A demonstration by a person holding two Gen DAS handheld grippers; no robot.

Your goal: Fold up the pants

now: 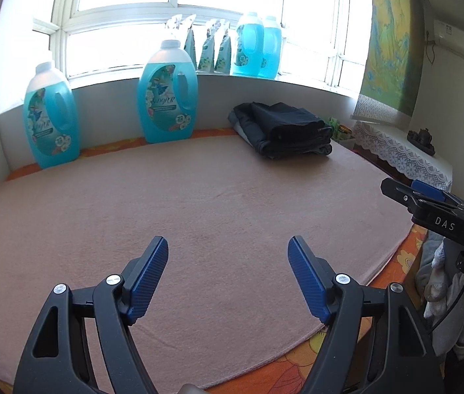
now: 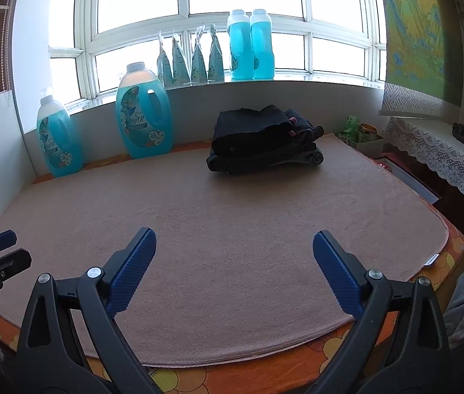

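2 grippers: I hold the left gripper [image 1: 228, 256] and right gripper [image 2: 234, 249] with jaws spread wide and nothing between them, above the pink mat [image 2: 232, 216].
Pants: folded dark pants [image 2: 264, 144] are stacked at the mat's far edge, well apart from both.
Stage: I judge the folding complete.
Technique: I approach low and pinch all layers if restacking.
Hazard: the detergent bottle [image 2: 143, 115] stands near.

Dark folded pants [image 2: 261, 146], pink mat [image 2: 232, 246], blue-padded fingers [image 2: 133, 269], turquoise bottles [image 2: 143, 121]
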